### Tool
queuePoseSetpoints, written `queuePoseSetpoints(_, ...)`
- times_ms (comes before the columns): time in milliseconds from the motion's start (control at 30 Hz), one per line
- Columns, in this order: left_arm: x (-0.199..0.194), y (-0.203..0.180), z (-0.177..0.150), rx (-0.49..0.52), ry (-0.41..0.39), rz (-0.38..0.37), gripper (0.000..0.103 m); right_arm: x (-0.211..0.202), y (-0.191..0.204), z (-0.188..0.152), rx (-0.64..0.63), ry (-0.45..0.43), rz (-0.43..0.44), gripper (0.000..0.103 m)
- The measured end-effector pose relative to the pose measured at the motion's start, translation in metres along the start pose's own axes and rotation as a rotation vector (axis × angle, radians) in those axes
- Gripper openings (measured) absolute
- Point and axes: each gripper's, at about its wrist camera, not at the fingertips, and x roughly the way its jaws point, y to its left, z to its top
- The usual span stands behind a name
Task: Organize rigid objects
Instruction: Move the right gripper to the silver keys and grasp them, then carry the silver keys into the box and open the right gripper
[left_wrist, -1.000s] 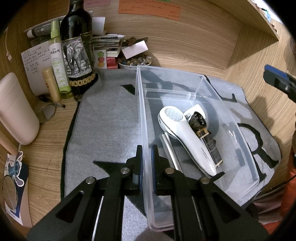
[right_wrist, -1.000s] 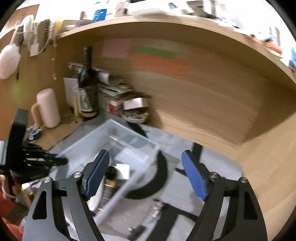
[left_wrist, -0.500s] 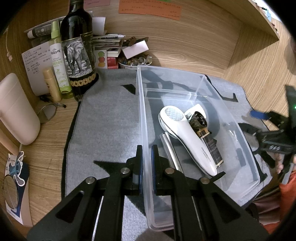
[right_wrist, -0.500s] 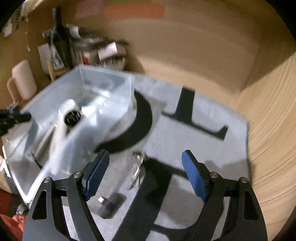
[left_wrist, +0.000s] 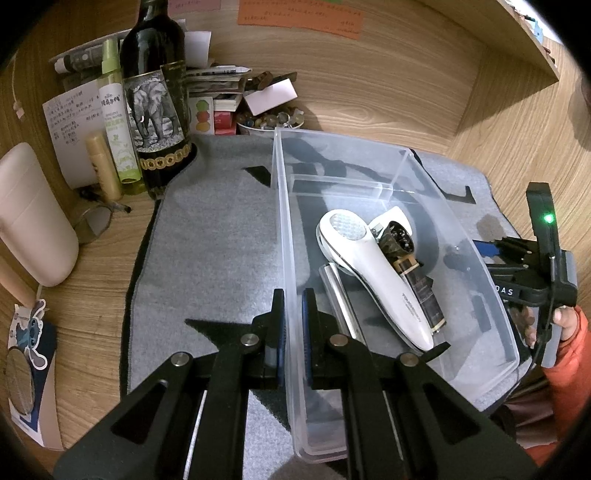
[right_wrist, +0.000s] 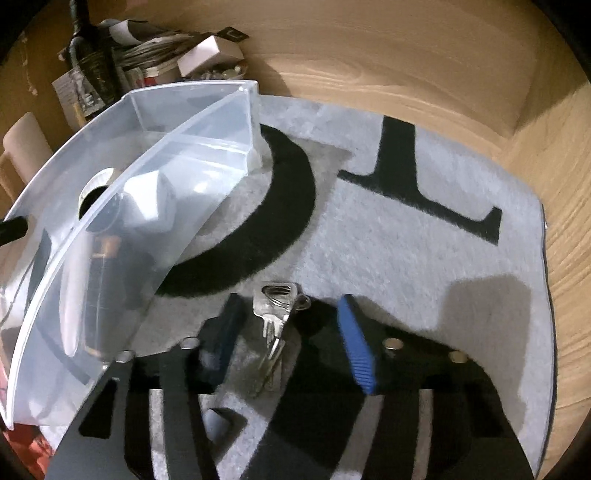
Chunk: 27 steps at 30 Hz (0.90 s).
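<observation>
Left tool pinched the bin wall; right tool was closing w/ keys between pads, untouched — best kept centered, low.

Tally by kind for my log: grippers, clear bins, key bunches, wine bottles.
Grippers: 2, left gripper and right gripper, its jaws closing with the key bunch between them
Clear bin: 1
Key bunch: 1
Wine bottle: 1
Total: 5

Right wrist view: bin contents blurred behind its translucent wall. Key blades lie in shadow. Dark object at bottom centre is partly hidden and unidentifiable.
</observation>
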Motion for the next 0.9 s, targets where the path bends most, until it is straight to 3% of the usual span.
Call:
queuePoseSetpoints(33, 0.0, 0.0, 0.0, -0.001, 0.001, 0.0, 0.007, -0.001, 0.002, -0.001, -0.008, -0.004, 0.0, 0.028)
queuePoseSetpoints(100, 0.001, 0.0, -0.001, -0.001, 0.001, -0.001, 0.007, -0.001, 0.004, 0.0, -0.014, -0.007, -0.005, 0.024)
queuePoseSetpoints(433, 0.001, 0.0, -0.001, 0.001, 0.002, 0.0, 0.007, -0.014, -0.004, 0.009, 0.026, -0.059, -0.005, 0.023)
queuePoseSetpoints(900, 0.002, 0.0, 0.0, 0.001, 0.002, 0.001, 0.007, -0.069, 0.008, 0.033, 0.023, -0.227, -0.02, 0.021)
